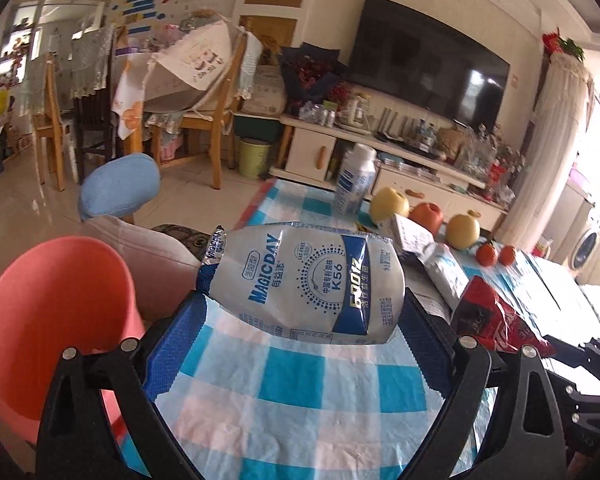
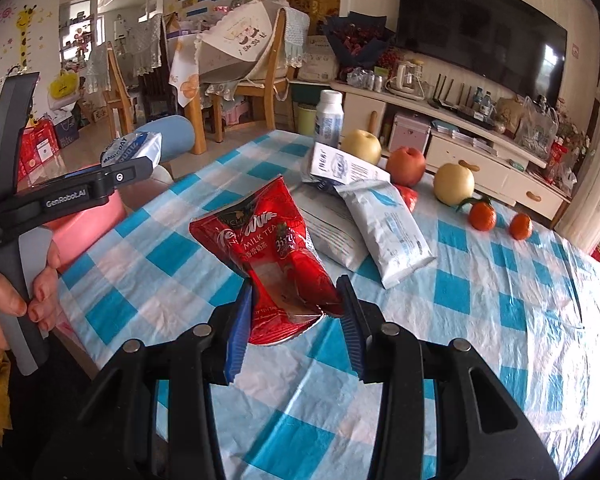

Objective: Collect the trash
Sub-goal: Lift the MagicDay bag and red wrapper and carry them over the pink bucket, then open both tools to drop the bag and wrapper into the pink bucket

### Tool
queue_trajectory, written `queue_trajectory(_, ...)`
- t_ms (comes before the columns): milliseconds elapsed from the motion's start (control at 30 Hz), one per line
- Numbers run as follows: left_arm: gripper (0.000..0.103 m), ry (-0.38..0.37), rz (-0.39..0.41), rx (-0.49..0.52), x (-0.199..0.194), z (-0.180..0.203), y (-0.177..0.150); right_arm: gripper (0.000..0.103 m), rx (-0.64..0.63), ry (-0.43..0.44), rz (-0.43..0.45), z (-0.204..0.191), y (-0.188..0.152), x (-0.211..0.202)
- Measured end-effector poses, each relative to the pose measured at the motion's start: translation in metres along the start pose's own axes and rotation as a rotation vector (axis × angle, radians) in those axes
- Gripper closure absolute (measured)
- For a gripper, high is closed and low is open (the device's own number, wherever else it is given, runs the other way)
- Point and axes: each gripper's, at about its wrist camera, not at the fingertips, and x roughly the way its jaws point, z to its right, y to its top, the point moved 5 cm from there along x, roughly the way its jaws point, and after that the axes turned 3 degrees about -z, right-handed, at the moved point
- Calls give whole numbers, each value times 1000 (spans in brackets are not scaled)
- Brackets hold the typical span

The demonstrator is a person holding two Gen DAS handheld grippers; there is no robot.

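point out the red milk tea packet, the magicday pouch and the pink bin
red packet (image 2: 278, 240), right wrist view, printed front
MAGICDAY pouch (image 1: 300, 280), left wrist view, label centre
pink bin (image 1: 52, 320), left wrist view, inner wall

Apples (image 2: 408, 166), tangerines (image 2: 482, 216), television (image 2: 480, 32)

You are in a home living room: a large dark television (image 2: 480, 24) above a cream media cabinet (image 2: 460, 136), wooden dining chairs (image 2: 256, 80) draped with cloths, children's wall stickers (image 2: 24, 28), and a blue-checked tablecloth (image 2: 500, 300) bearing fruit (image 2: 454, 184).
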Motion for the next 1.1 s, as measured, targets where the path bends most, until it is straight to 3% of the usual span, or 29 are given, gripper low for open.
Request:
queue_trajectory(233, 9, 213, 97, -207, -22, -82, 17, 61, -166, 98, 28, -82, 46, 14)
queue_trajectory(467, 9, 400, 124, -411, -40, -160, 13, 60, -331, 154, 32, -172, 79, 39)
queue_trajectory(700, 9, 491, 112, -545, -46, -217, 6, 60, -475, 173, 9, -229, 91, 78)
queue_trajectory(933, 9, 529, 73, -600, -42, -239, -2, 57, -528, 231, -21, -262, 91, 108)
queue_trajectory(967, 9, 534, 71, -605, -40, -237, -4, 52, -521, 218, -8, -263, 92, 109)
queue_trajectory(1000, 9, 535, 64, -611, -38, -237, -5, 39, -510, 201, 8, -263, 94, 110)
queue_trajectory(1100, 9, 543, 40, -620, -34, -239, -9, 33, -440, 225, 23, -254, 97, 108)
